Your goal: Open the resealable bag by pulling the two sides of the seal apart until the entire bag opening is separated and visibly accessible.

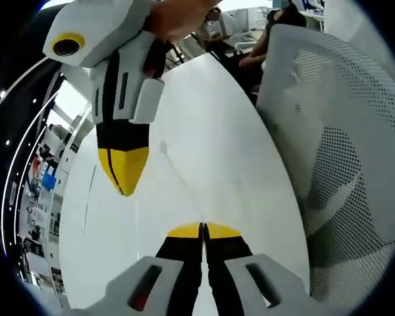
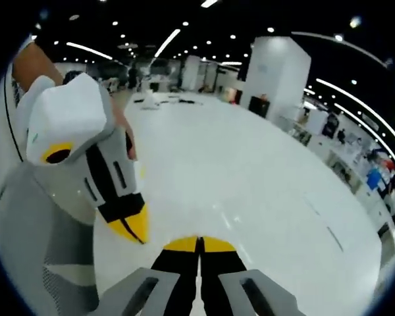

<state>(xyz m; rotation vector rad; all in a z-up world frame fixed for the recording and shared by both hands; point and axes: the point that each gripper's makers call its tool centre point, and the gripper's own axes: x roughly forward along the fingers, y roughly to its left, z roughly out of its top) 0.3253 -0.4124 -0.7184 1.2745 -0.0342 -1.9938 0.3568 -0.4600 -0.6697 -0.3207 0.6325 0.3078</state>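
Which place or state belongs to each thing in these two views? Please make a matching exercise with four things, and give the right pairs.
Things:
1. left gripper
2. right gripper
3. white mesh chair
4. white table

Places or states:
a. stands beside the table, its perforated back showing in the left gripper view
b. comes down from the top of the left gripper view, yellow tips together
c. a broad glossy surface below both grippers
d. rises from the bottom of the left gripper view, jaws closed with nothing between them

Pairs: 1-d, 2-b, 3-a, 4-c
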